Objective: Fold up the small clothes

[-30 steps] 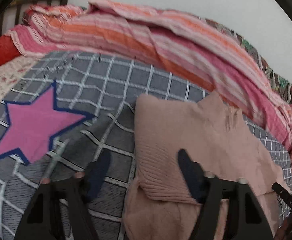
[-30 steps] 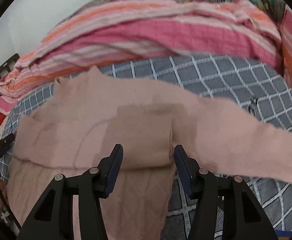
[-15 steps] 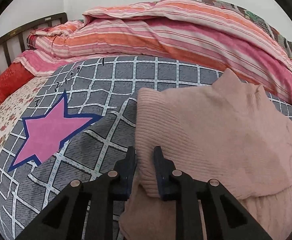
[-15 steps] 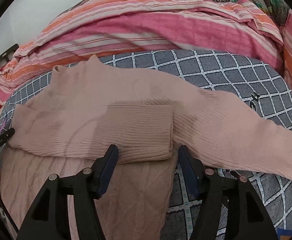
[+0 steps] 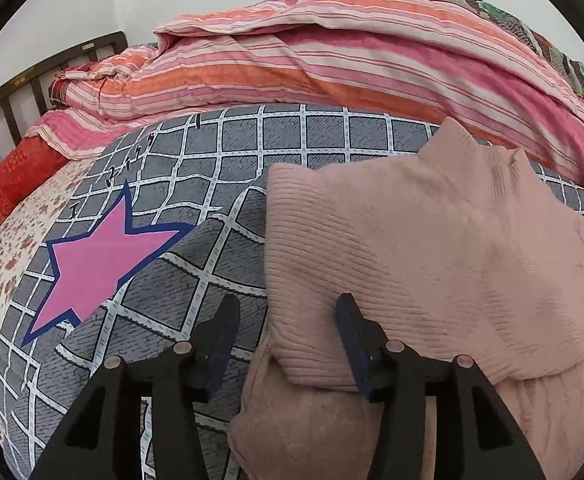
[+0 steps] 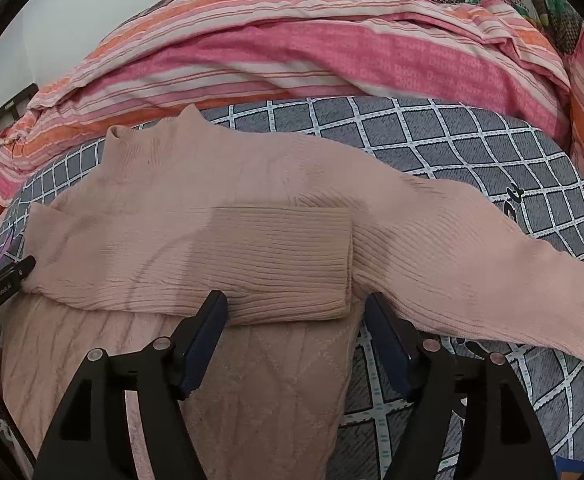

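Note:
A pink knit sweater (image 6: 195, 208) lies front-up on the grey checked blanket (image 6: 472, 148). One sleeve is folded across its chest, and the cuff (image 6: 292, 264) ends just ahead of my right gripper (image 6: 294, 312). Those jaws are opening, astride the cuff without pressing on it. The other sleeve (image 6: 492, 272) stretches out to the right. In the left wrist view the sweater's folded side edge (image 5: 287, 280) lies between the fingers of my left gripper (image 5: 287, 320). Its jaws are opening too and the pads stand off the cloth. The left gripper's tip (image 6: 7, 280) shows at the sweater's left edge.
A pink and orange striped quilt (image 5: 332, 48) is heaped along the back of the bed. The blanket (image 5: 195, 168) bears a pink star (image 5: 99, 260). A red pillow (image 5: 11, 180), a floral sheet (image 5: 7, 256) and a dark headboard (image 5: 31, 88) lie to the left.
My left gripper closed to a narrow gap at the sweater's side edge, then spread again, and its view rolled level. My right gripper's jaws widened, and the folded sleeve now rests flat.

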